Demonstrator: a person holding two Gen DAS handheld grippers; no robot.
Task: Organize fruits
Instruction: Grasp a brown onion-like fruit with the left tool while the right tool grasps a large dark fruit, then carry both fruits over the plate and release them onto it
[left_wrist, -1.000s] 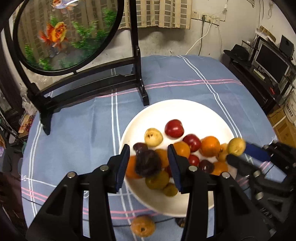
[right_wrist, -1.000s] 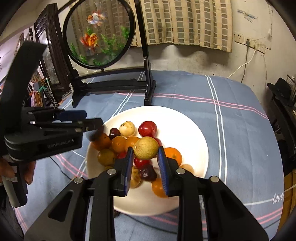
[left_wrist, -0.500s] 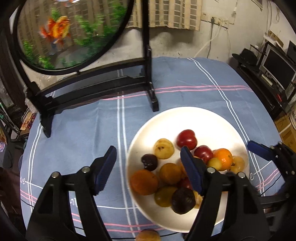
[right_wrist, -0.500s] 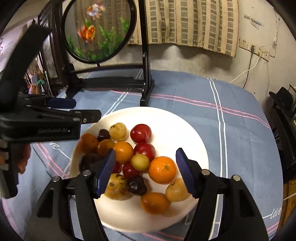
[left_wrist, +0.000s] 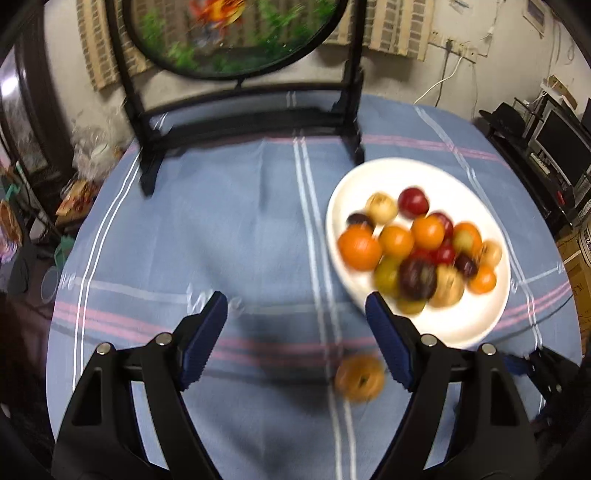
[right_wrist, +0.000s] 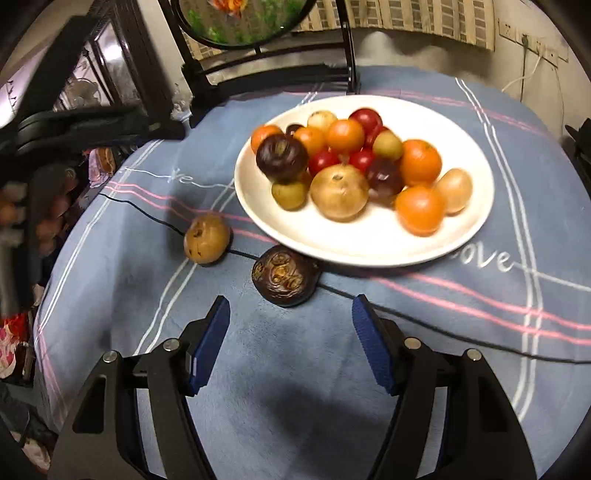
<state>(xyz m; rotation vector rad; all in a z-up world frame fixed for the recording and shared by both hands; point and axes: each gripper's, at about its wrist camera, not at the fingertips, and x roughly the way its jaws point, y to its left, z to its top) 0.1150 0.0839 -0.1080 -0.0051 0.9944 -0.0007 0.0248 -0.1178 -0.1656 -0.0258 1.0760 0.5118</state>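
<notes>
A white plate (left_wrist: 480, 325) (right_wrist: 369, 243) holds several red, orange, yellow and dark fruits. On the cloth in front of it lie a brown fruit (right_wrist: 207, 239) (left_wrist: 360, 376) and a dark purple fruit (right_wrist: 285, 276). My left gripper (left_wrist: 295, 332) is open and empty over the cloth, left of the plate, with the brown fruit just inside its right finger. My right gripper (right_wrist: 290, 343) is open and empty, just short of the dark purple fruit. The left view is blurred.
A round fish-picture screen on a black stand (left_wrist: 243, 122) (right_wrist: 258, 70) stands at the back of the blue striped tablecloth (left_wrist: 221, 240). A thin black cable (right_wrist: 443, 328) runs across the cloth in front of the plate. Clutter lies beyond the table's left edge.
Both grippers opened and dropped their fruits, a dark one and a yellow one, onto the plate, then pulled back toward the table's near side. The left gripper swung left.
</notes>
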